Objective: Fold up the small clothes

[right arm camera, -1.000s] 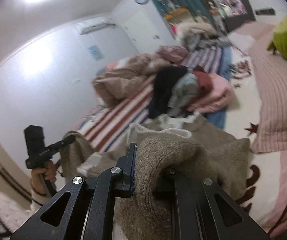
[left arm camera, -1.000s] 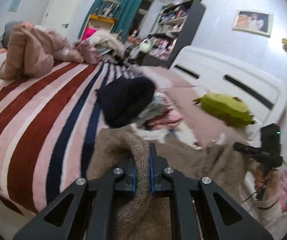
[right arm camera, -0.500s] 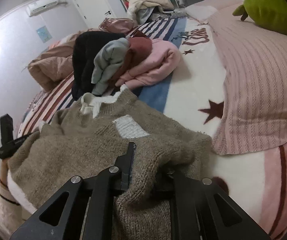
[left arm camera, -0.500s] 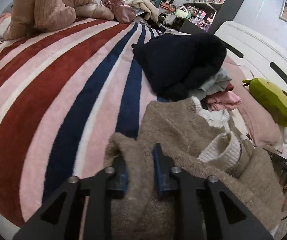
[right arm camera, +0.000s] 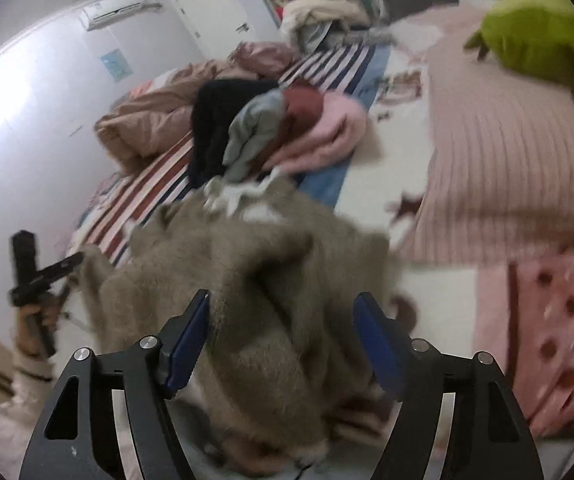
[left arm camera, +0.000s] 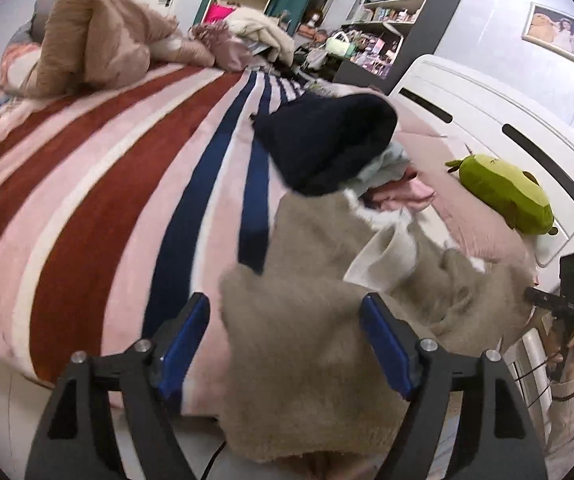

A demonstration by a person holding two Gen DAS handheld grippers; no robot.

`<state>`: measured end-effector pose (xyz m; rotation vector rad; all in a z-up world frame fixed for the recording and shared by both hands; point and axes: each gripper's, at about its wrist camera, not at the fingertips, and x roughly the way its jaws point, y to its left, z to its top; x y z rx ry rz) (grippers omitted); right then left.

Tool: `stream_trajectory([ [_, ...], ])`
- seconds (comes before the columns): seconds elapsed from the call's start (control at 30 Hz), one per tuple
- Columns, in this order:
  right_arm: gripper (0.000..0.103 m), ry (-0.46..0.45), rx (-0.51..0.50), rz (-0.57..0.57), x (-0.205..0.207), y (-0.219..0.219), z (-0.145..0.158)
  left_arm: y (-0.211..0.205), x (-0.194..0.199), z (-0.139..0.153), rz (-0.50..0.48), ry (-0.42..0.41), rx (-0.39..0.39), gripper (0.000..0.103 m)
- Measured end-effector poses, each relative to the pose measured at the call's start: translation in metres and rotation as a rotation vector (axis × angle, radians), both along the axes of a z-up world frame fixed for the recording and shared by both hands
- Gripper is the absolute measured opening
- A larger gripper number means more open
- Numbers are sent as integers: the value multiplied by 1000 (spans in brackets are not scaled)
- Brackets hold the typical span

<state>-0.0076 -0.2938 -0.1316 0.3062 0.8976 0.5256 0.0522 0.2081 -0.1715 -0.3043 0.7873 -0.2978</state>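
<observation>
Both the left gripper (left arm camera: 285,338) and right gripper (right arm camera: 281,334) have just opened, releasing the beige sweater (left arm camera: 319,360)

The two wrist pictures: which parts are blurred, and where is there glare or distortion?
Left wrist view: the beige sweater near the left gripper is smeared by motion; the striped blanket stays fairly sharp; the fisheye bends the white headboard. Right wrist view: blurrier overall, sweater and pink pillow soft; bright glare on the left wall.
</observation>
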Motion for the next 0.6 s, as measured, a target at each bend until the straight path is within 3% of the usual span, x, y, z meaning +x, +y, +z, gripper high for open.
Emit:
stream_trajectory([
  [0.03, 68, 6, 15, 11, -3, 0, -3, 1, 1, -8, 0, 21, -13, 76],
  [0.07, 68, 14, 18, 19, -7, 2, -9, -2, 6, -17, -8, 52, -21, 70],
  [0.1, 62, 14, 6, 19, -8, 5, -13, -6, 8, -22, -14, 61, -24, 48],
  [0.13, 40, 8, -8, 13, -7, 9, -18, -12, 12, -29, -27, 73, -23, 36],
  [0.17, 29, 11, 1, 11, -4, 13, -21, -19, 20, -35, -35, 91, -22, 22],
  [0.2, 23, 10, 10, 3, -2, 16, -23, -23, 25, -39, -37, 103, -21, 21],
  [0.27, 19, -24, -31, 1, 3, 28, -20, -32, 32, -37, -41, 98, 8, 25],
  [0.33, 19, -44, -98, 5, 7, 37, -17, -31, 28, -29, -42, 72, 13, 50],
  [0.37, 19, -41, -108, 5, 10, 39, -17, -27, 22, -24, -40, 47, 8, 69],
  [0.5, 19, -18, -91, -2, 20, 35, -23, -5, -2, -24, -25, 59, 25, 73],
  [0.6, 19, -6, -62, -7, 26, 33, -27, 8, -16, -53, -2, 144, 3, 73],
])
